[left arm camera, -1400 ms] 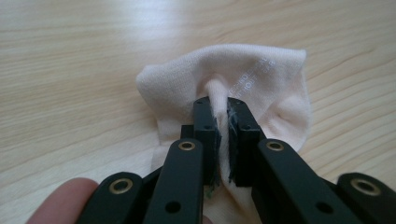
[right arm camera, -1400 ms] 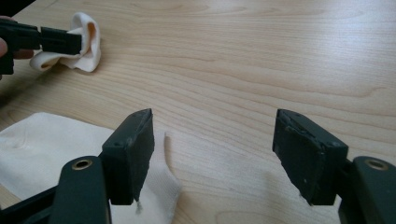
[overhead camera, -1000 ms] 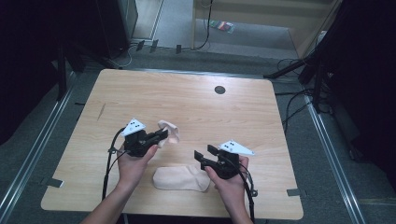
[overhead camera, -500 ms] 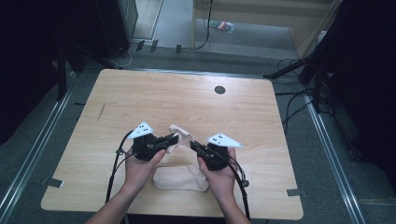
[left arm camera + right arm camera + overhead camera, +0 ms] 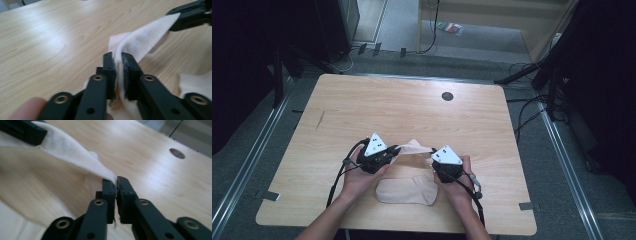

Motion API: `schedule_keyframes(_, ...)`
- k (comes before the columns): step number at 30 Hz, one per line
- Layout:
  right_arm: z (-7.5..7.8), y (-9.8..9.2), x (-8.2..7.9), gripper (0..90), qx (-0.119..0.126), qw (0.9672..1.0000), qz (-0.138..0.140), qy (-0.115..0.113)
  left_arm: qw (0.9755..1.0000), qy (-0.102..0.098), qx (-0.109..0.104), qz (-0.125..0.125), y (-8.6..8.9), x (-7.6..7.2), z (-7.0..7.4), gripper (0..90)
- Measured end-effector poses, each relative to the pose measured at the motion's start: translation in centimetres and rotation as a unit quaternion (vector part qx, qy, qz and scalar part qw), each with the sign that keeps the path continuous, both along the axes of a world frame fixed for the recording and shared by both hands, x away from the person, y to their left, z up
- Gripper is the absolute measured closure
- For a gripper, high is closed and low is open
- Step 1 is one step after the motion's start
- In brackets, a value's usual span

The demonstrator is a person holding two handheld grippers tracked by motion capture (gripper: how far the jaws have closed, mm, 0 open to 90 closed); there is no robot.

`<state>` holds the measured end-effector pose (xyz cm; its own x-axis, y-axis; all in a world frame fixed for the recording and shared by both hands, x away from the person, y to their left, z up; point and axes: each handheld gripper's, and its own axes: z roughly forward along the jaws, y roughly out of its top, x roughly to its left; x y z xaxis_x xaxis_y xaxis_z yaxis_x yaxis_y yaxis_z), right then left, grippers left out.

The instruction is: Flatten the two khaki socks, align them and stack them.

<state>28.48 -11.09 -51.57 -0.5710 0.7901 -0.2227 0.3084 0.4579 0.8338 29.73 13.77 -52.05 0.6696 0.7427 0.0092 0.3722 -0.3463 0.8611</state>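
- A pale beige fabric sock is held stretched above the light wooden table between both grippers.
- One end is pinched by the left gripper.
- The other end is clamped by the right gripper, whose jaws have just been closing.
- A second beige sock lies flat near the table's front edge.

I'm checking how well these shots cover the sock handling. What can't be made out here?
- Held sock: the part clamped in the left tongs is hidden by the pads, left gripper view.
- Its other end disappears between the right tongs, right gripper view.
- Second sock on the table: partly covered by both hands, high view.
- Colourful item on the floor: too small to identify, high view.
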Motion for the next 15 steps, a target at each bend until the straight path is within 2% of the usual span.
schedule_keyframes(1, -0.2, -0.1, -0.1, 79.6, -0.002, 1.0000, 0.004, 0.006, 1.0000, 0.003, -0.008, 0.005, 0.3, 0.0, -0.3, 76.4)
schedule_keyframes(2, -0.3, -0.3, -0.1, 72.0, 0.010, 0.9998, 0.007, 0.018, 0.9997, 0.015, -0.021, 0.005, 0.8, 0.2, -0.4, 73.3)
schedule_keyframes(3, -0.2, -0.7, 0.0, 64.7, 0.040, 0.9981, 0.020, 0.042, 0.9993, 0.021, -0.031, 0.004, 1.1, 0.2, -0.4, 70.2)
schedule_keyframes(4, -0.1, -1.1, 0.0, 59.9, 0.061, 0.9962, 0.030, 0.054, 0.9989, 0.025, -0.039, 0.001, 1.6, 0.3, -0.4, 67.3)
schedule_keyframes(6, 0.3, -2.0, 0.1, 53.5, 0.109, 0.9896, 0.050, 0.080, 0.9973, 0.029, -0.067, -0.005, 2.6, 0.2, -0.2, 60.0)
schedule_keyframes(7, 0.5, -2.6, 0.3, 52.8, 0.135, 0.9851, 0.058, 0.090, 0.9965, 0.032, -0.077, -0.008, 2.9, 0.2, -0.1, 57.4)
schedule_keyframes(8, 0.6, -2.9, 0.4, 52.8, 0.151, 0.9821, 0.059, 0.095, 0.9958, 0.032, -0.086, -0.007, 3.4, 0.1, 0.0, 55.0)
schedule_keyframes(9, 0.8, -3.3, 0.5, 52.9, 0.174, 0.9779, 0.060, 0.100, 0.9952, 0.034, -0.092, 0.000, 3.9, 0.0, 0.0, 53.8)
schedule_keyframes(11, 0.9, -3.9, 0.9, 54.8, 0.211, 0.9701, 0.049, 0.109, 0.9931, 0.054, -0.103, 0.018, 5.0, -0.2, -0.1, 53.8)
schedule_keyframes(12, 0.9, -4.0, 1.1, 55.3, 0.217, 0.9688, 0.037, 0.113, 0.9923, 0.063, -0.102, 0.030, 5.4, -0.2, -0.2, 53.7)
schedule_keyframes(14, 0.5, -3.7, 1.6, 55.6, 0.211, 0.9696, 0.011, 0.124, 0.9911, 0.091, -0.086, 0.047, 6.0, -0.3, -0.5, 53.6)
schedule_keyframes(15, 0.0, -3.4, 2.0, 55.1, 0.202, 0.9702, 0.000, 0.133, 0.9910, 0.094, -0.082, 0.050, 6.2, -0.3, -0.7, 52.9)
